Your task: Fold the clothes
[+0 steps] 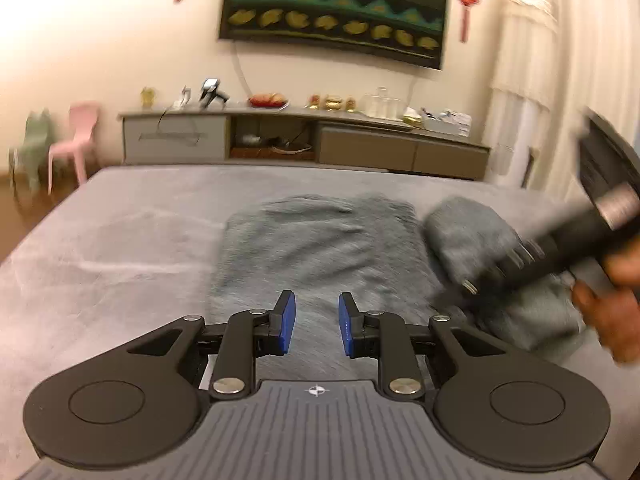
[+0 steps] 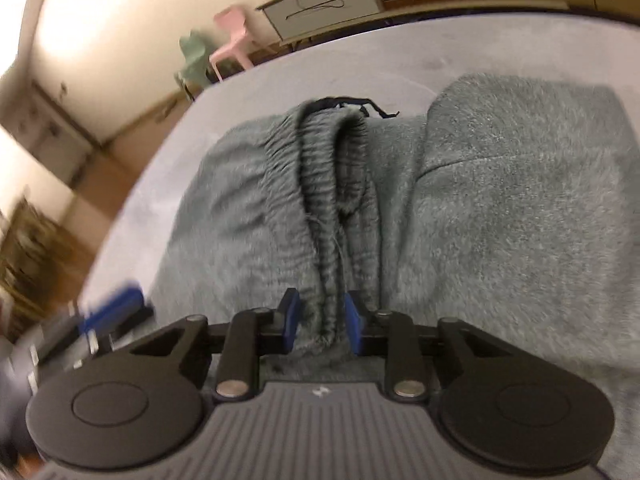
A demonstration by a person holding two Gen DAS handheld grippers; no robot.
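Note:
A fuzzy grey-green garment (image 1: 320, 248) lies on the grey bed (image 1: 120, 240), partly folded. My left gripper (image 1: 317, 326) is open and empty, hovering just above the garment's near part. In the right wrist view my right gripper (image 2: 322, 322) is shut on the garment's ribbed waistband (image 2: 332, 200), which bunches up between the blue pads (image 2: 290, 320). A black drawstring (image 2: 360, 105) shows at the waistband's far end. The right gripper also appears blurred in the left wrist view (image 1: 472, 288), pressed into the garment's right side, held by a hand (image 1: 608, 304).
A long low cabinet (image 1: 304, 140) with small items stands against the far wall under a dark picture (image 1: 336, 12). A pink chair (image 1: 78, 136) and a green chair (image 1: 34, 140) stand at the left. Curtains (image 1: 560, 80) hang at the right. The left gripper shows blurred in the right wrist view (image 2: 108, 312).

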